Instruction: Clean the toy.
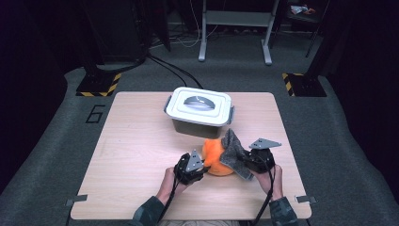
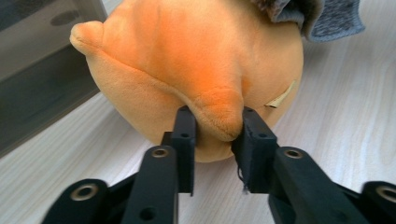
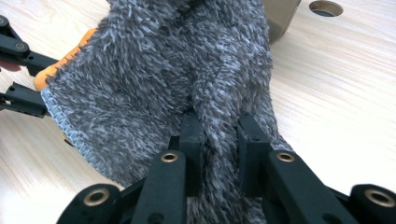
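On a pale wooden table (image 1: 141, 155), a rounded orange plush toy (image 1: 217, 157) lies at about 5 o'clock from the table's centre, just in front of a grey plastic box with a white lid (image 1: 199, 112) that stands at 12 o'clock from the toy. A shaggy grey microfibre cloth (image 1: 235, 153) drapes over the toy's right flank, at 3 o'clock of it, touching it.

The left gripper (image 2: 218, 135), held in the person's left hand (image 1: 169, 181), approaches the toy from 8 o'clock. Its jaws stand narrow and pinch a soft protruding fold of the orange plush between the pads. In the left gripper view the toy rests on the table, the box wall lies at 10 o'clock, and a corner of the grey cloth shows at 1 o'clock.

The right gripper (image 3: 219, 140), held in the person's right hand (image 1: 275, 181), sits at 4 o'clock of the toy. Its jaws are closed on a gathered ridge of the grey cloth, whose pile spreads upward from the pads. In the right gripper view an orange edge of the toy shows at 9 o'clock, beside the left gripper's black jaws.
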{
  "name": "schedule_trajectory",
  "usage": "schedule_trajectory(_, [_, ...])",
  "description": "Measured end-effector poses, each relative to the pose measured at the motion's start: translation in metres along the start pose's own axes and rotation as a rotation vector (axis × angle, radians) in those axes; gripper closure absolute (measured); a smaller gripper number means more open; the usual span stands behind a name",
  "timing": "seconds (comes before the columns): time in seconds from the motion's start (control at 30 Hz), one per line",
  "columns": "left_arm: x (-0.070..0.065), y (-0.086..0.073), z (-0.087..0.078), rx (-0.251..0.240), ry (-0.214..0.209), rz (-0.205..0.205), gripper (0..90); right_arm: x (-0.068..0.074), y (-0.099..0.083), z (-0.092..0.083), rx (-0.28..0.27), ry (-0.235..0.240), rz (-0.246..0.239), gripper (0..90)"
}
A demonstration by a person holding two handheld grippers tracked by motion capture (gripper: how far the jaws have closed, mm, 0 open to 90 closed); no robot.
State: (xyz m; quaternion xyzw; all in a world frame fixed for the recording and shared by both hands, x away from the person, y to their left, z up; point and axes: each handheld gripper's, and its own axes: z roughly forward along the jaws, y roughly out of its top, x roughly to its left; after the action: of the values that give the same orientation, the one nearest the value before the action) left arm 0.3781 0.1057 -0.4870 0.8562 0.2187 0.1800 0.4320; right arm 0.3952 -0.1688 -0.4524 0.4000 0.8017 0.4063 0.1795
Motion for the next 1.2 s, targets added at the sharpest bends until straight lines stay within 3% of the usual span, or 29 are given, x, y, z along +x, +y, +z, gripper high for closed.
schedule_trajectory(0.27, [0.002, 0.007, -0.005, 0.000, -0.034, -0.039, 76.1, 0.000, 0.004, -0.010, -0.016, -0.002, 0.003, 75.5])
schedule_trajectory(0.6, [0.008, 0.019, -0.011, -0.006, -0.101, -0.149, 76.2, 0.010, 0.017, -0.023, -0.055, 0.018, -0.029, 75.4])
schedule_trajectory(0.7, [0.009, 0.025, -0.012, -0.001, -0.129, -0.189, 76.1, 0.019, 0.024, -0.022, -0.060, 0.034, -0.062, 75.3])
schedule_trajectory(0.9, [0.007, 0.030, -0.011, 0.018, -0.118, -0.186, 76.0, 0.031, 0.034, -0.016, -0.061, 0.061, -0.091, 75.1])
schedule_trajectory(1.07, [0.010, 0.028, -0.008, 0.025, -0.110, -0.211, 75.8, 0.034, 0.034, -0.001, -0.028, 0.038, -0.121, 75.2])
schedule_trajectory(1.2, [0.012, 0.026, -0.008, 0.024, -0.112, -0.227, 75.8, 0.034, 0.033, 0.002, -0.029, 0.028, -0.122, 75.2])
